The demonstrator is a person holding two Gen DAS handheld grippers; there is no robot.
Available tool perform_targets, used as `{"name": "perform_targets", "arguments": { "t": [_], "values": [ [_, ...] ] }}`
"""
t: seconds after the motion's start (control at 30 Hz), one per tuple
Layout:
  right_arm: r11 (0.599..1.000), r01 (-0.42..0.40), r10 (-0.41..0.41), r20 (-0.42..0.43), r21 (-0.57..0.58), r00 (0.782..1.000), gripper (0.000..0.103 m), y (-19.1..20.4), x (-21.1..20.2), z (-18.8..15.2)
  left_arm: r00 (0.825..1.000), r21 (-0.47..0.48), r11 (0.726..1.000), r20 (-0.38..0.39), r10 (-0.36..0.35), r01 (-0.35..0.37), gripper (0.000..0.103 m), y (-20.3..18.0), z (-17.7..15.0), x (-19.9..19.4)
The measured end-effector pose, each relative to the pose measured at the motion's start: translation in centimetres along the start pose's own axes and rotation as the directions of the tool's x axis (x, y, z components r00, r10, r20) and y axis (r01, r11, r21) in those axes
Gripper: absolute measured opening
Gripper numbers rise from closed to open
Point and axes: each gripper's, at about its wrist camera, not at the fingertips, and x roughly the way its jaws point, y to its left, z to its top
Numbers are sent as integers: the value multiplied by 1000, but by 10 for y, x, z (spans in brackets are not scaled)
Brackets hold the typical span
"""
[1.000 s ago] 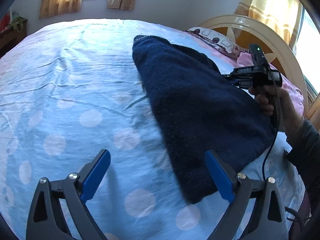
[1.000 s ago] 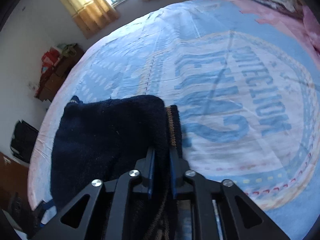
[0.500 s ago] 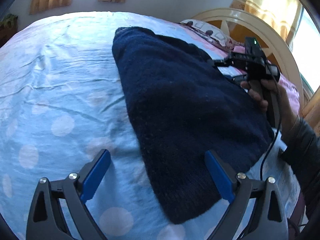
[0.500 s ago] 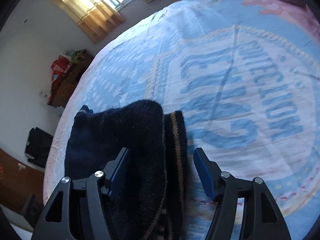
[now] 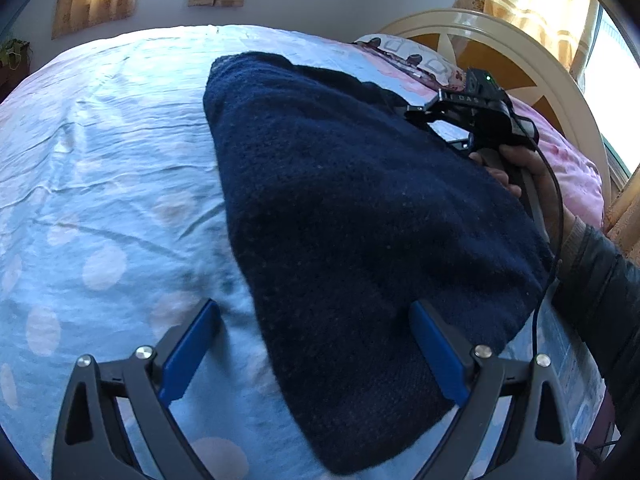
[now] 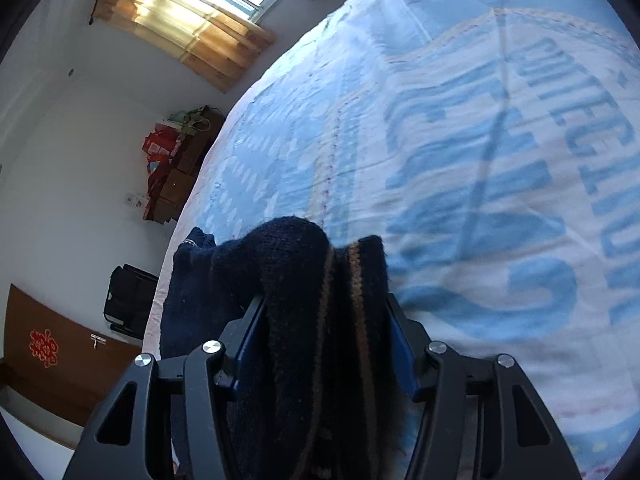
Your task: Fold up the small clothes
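A dark navy knitted garment [image 5: 360,216] lies folded on the light blue bedsheet [image 5: 100,160]. My left gripper [image 5: 316,344] is open and empty, its blue fingers straddling the garment's near corner. My right gripper [image 6: 326,320] is open, with the garment's tan-striped edge [image 6: 352,304] lying bunched between its jaws. The right gripper also shows in the left wrist view [image 5: 476,112], held by a hand at the garment's far right side.
A cream headboard [image 5: 500,48] and a pink pillow [image 5: 560,152] stand at the right. Curtained windows [image 6: 208,36] line the far wall. A wooden cabinet with red items [image 6: 172,168] and a dark bag [image 6: 128,300] stand beside the bed.
My right gripper opened and let go of the garment's striped edge, which now lies loose between its jaws. My left gripper moved closer over the garment's near corner.
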Motion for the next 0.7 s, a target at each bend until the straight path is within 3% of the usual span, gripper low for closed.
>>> {"name": "perform_targets", "arguments": {
  "t": [0.07, 0.1, 0.23, 0.47, 0.63, 0.7],
  "values": [
    [999, -47, 48, -6, 19, 999, 43, -3, 2, 0, 1000, 1, 1000, -1, -2, 2, 97, -1, 0, 1],
    [995, -85, 86, -18, 42, 996, 42, -6, 2, -1, 1000, -2, 1000, 0, -4, 4, 97, 0, 0, 1],
    [993, -88, 89, -14, 73, 996, 43, -13, 0, -1, 1000, -2, 1000, 4, -8, 8, 98, 0, 0, 1],
    [1000, 12, -13, 26, 24, 1000, 58, -13, -20, -5, 999, 4, 999, 29, -33, 33, 100, 11, -4, -3],
    [999, 6, -9, 52, 45, 999, 62, -20, -27, -2, 998, 4, 999, 35, -44, 43, 100, 14, -5, -4],
    [999, -1, -2, 56, 45, 998, 70, -20, -24, -2, 998, 2, 999, 35, -48, 48, 101, 14, -6, -5]
  ]
}}
